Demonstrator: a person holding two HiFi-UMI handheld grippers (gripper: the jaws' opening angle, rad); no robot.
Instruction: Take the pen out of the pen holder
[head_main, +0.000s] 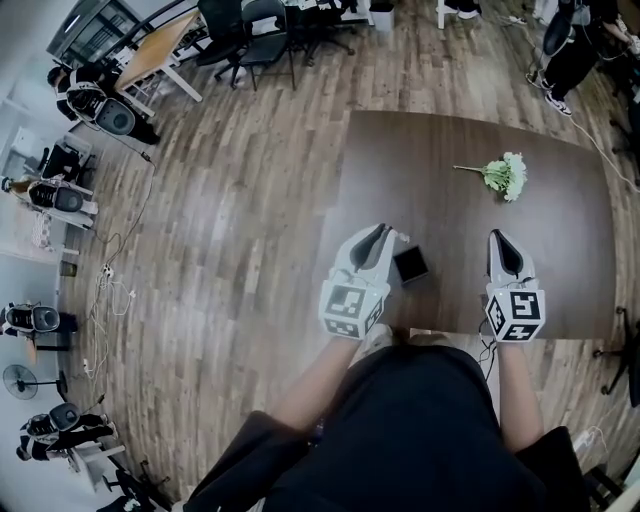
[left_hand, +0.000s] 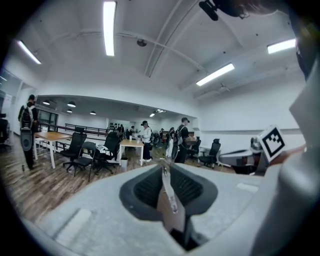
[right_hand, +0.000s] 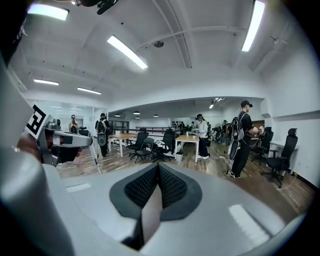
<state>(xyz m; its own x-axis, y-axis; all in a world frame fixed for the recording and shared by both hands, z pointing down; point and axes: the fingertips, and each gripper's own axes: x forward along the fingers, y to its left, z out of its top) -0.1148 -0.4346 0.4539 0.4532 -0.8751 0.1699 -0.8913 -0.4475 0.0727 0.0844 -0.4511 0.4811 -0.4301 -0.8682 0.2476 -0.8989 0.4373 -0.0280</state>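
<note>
**A:** Wood-plank flooring (head_main: 230, 220) is spreading out around the dark table (head_main: 420, 160), and a person (head_main: 420, 420) is standing at its near edge. What is lying on it?

**B:** A bunch of pale flowers (head_main: 505, 176) is lying toward the far side. The black pen holder (head_main: 411, 265) is sitting close to the near edge, between the two grippers and just beside the left gripper (head_main: 383, 232).

**A:** Is the pen sitting in it?

**B:** No. The left gripper view is showing a slim pen (left_hand: 169, 192) running up between the pads, and the jaws are pinching it from both sides. That gripper is pointing roughly level across the room, where people (left_hand: 145, 137) are standing among desks (left_hand: 50, 136) and office chairs (left_hand: 76, 147).

**A:** And the other one?

**B:** The right gripper (head_main: 497, 238) is hovering over the table's right part, well apart from the holder. In its own view the jaws are pressing together, the pads meeting with nothing between them.
</note>
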